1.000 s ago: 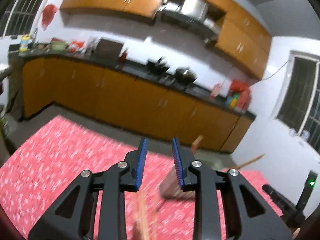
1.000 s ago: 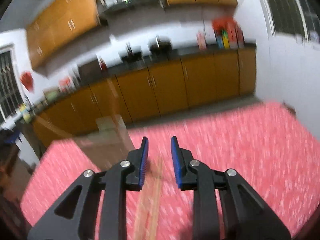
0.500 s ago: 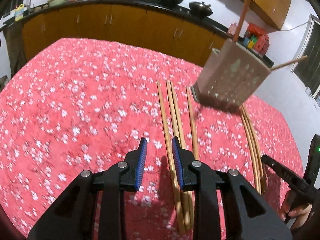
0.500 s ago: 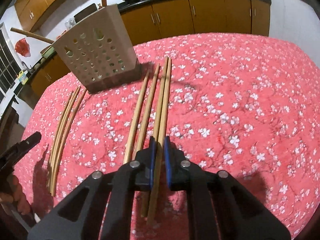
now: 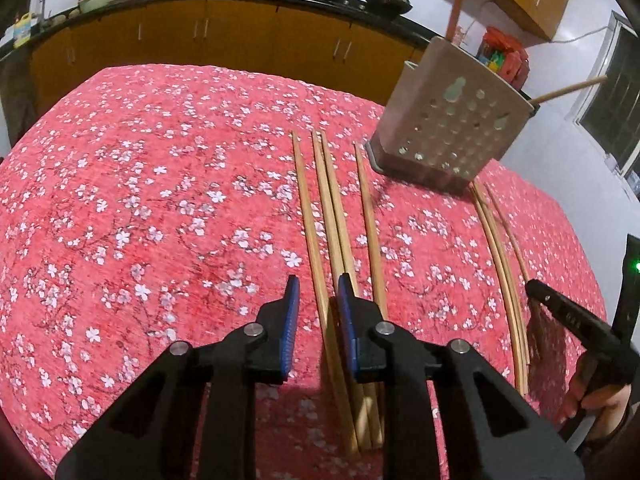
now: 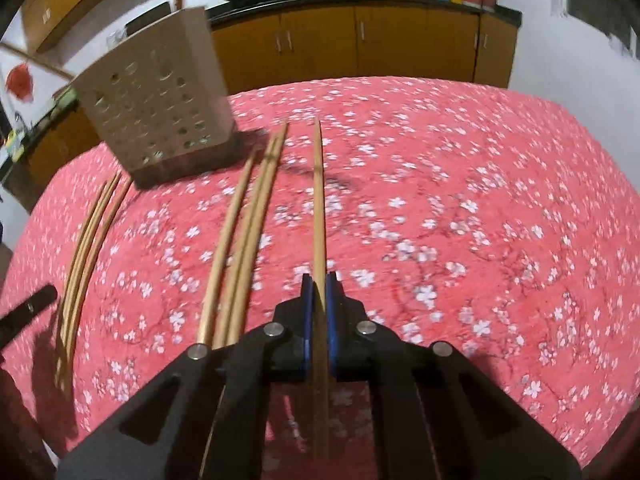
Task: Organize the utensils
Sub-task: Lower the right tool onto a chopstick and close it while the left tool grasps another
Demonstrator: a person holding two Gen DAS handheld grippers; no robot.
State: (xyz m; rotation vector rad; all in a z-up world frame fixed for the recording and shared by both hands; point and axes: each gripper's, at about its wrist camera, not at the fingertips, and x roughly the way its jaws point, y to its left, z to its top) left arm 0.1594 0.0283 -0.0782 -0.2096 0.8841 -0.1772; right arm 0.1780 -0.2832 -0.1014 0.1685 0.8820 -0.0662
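Note:
Several wooden chopsticks lie on a red flowered tablecloth. A beige perforated utensil holder stands behind them with a stick or two in it. My left gripper is open, low over the near ends of the chopsticks; one lies between its fingers. My right gripper is shut on a single chopstick, which points away toward the holder. Three more chopsticks lie just left of it. A thinner bundle lies further left, seen also in the left wrist view.
Orange kitchen cabinets with a dark counter and pans run behind the table. The other gripper's dark tip shows at the right edge of the left wrist view. The table edge curves round close on both sides.
Both grippers have come down from facing the kitchen to low over the table. The right gripper has closed on one chopstick and drawn it apart to the right of the others.

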